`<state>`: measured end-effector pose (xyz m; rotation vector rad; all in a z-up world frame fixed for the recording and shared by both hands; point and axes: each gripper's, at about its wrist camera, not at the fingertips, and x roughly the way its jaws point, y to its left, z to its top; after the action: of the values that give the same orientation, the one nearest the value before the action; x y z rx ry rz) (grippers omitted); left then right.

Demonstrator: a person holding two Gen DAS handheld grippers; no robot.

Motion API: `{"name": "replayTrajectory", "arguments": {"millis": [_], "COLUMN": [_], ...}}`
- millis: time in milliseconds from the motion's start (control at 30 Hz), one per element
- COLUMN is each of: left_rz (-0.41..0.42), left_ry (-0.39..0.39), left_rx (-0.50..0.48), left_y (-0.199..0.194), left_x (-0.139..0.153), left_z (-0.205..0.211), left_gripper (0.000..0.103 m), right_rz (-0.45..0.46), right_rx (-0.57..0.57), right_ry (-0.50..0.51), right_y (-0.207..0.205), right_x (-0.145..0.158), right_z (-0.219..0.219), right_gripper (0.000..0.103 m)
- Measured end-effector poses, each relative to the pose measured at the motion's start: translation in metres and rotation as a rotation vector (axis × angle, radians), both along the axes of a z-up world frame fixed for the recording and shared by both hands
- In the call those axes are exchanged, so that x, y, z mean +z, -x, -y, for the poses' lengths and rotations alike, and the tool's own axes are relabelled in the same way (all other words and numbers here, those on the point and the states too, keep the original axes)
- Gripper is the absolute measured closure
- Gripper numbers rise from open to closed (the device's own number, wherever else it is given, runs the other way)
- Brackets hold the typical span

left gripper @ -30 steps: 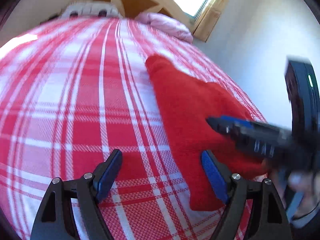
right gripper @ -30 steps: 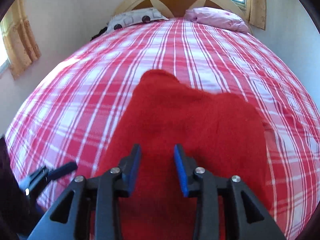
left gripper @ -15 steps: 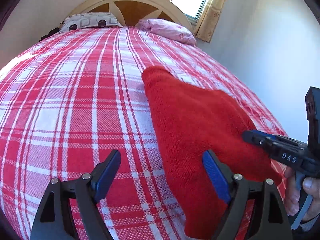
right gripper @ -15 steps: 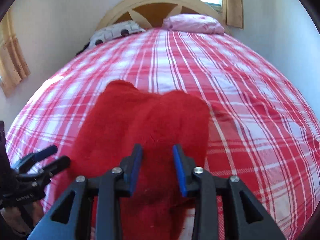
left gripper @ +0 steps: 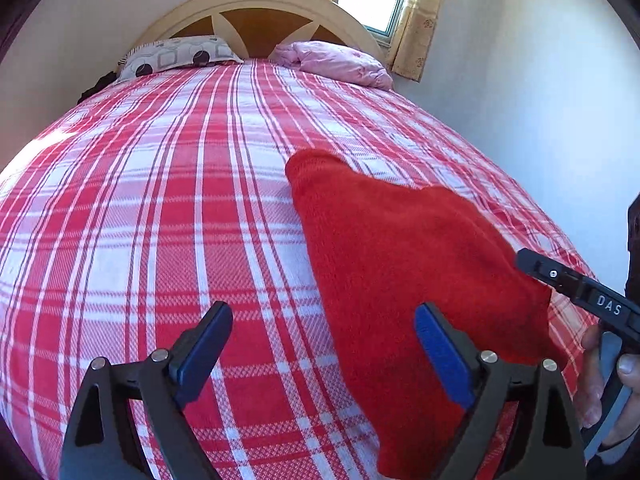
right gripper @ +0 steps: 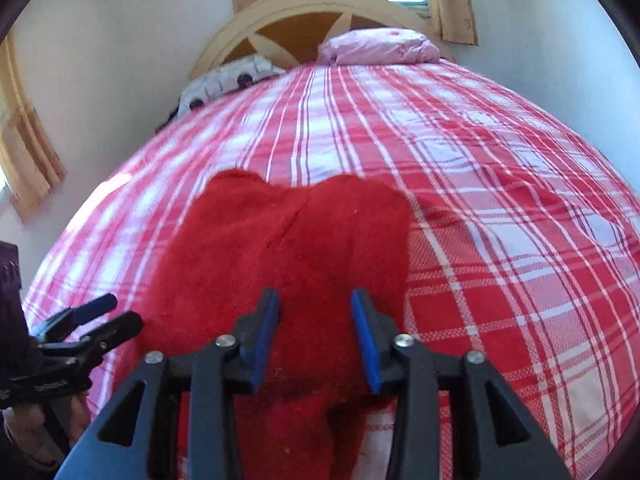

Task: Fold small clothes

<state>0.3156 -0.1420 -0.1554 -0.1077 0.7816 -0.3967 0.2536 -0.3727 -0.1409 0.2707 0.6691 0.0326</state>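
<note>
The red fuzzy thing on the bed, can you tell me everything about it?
The red garment looks like soft, fuzzy knit or fleece, plain bright red. It lies flat on the red-and-white checked bedspread, with two rounded lobes at its far end and a faint crease between them. The right gripper hovers over its near part, fingers opening with no cloth pinched between them. The left gripper is open beside its edge. What garment it is cannot be told.

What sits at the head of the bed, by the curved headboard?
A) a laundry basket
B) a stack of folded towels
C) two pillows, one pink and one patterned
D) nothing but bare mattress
C: a pink pillow and a patterned pillow lie side by side against the headboard.
</note>
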Motion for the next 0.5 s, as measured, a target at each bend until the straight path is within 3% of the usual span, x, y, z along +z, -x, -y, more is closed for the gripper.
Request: {"name": "replayTrajectory", "arguments": {"millis": [167,333,500], "left_rz": [0.016,-0.003,-0.033], "left_ry": [0.011,-0.084,-0.1], "left_rx": [-0.004,-0.041,-0.063], "left_y": [-0.011,-0.028,-0.036], "left_x": [0.009,0.0,-0.011], "left_z": [0.007,0.028,0.034], "left_gripper": [0.01,0.01,0.01], "right_rz": [0.017,-0.015,-0.048], "right_rx": [-0.037,-0.064,-0.074], "right_ry": [-0.079,-0.089,-0.153], "right_y": [0.002,-0.006,-0.011], "right_x": [0.006,-0.002,-0.016], "right_z": [0.026,0.042,0.057], "right_gripper": [0.035,0.035,0.033]}}
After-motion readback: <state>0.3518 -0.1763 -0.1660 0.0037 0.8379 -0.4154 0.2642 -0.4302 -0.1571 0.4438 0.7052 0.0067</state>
